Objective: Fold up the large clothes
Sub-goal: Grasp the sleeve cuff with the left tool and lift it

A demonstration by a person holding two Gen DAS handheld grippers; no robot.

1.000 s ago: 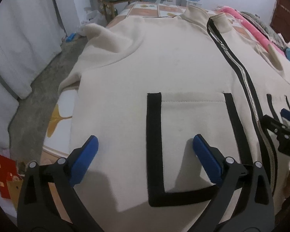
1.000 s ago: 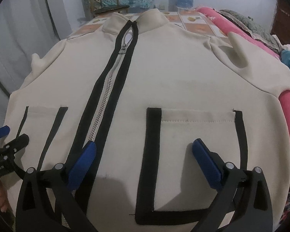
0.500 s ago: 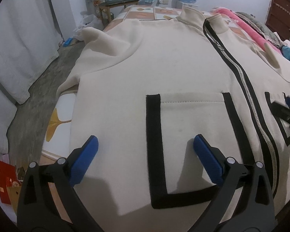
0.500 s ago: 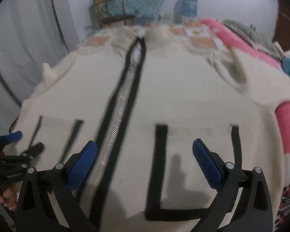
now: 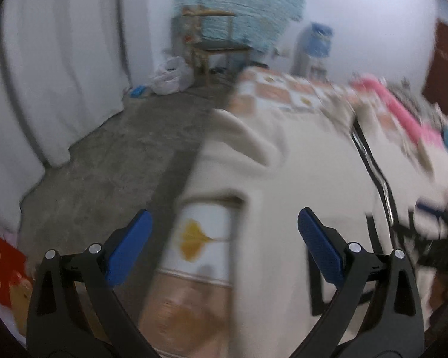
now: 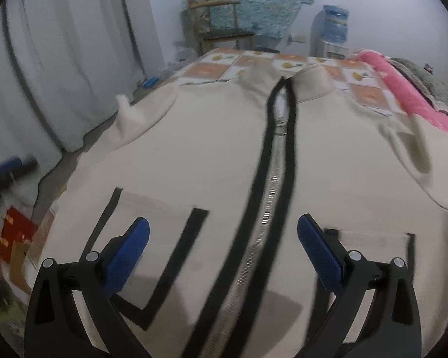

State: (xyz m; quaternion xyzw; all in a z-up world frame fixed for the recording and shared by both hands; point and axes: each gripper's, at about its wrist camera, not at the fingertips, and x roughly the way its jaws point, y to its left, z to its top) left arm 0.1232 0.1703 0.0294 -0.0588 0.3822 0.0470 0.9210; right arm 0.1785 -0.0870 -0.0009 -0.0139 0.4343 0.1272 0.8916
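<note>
A cream zip-up jacket [image 6: 224,155] with black trim lies flat, front up, on a bed, collar at the far end. Its zipper [image 6: 265,205] runs down the middle between two black-edged pockets. My right gripper [image 6: 223,249] hangs open just above the jacket's lower front, astride the zipper, holding nothing. In the blurred left wrist view my left gripper [image 5: 224,247] is open and empty over the jacket's left edge [image 5: 254,208] and the bedsheet [image 5: 203,238]. The left sleeve [image 5: 242,137] bunches near the bed's side. The right gripper [image 5: 433,232] shows blurred at the right.
The patterned bedsheet [image 6: 215,68] covers the bed. A pink blanket [image 6: 403,89] and other clothes lie along the right side. The concrete floor [image 5: 104,164], white curtains [image 5: 59,59], a wooden chair [image 6: 221,29] and a water dispenser [image 6: 328,29] stand to the left and beyond. Red packets [image 5: 6,271] lie on the floor.
Both grippers have swung left: the left one from over the left pocket to the jacket's left edge, the right one from the right pocket to the zipper. Both stay open.
</note>
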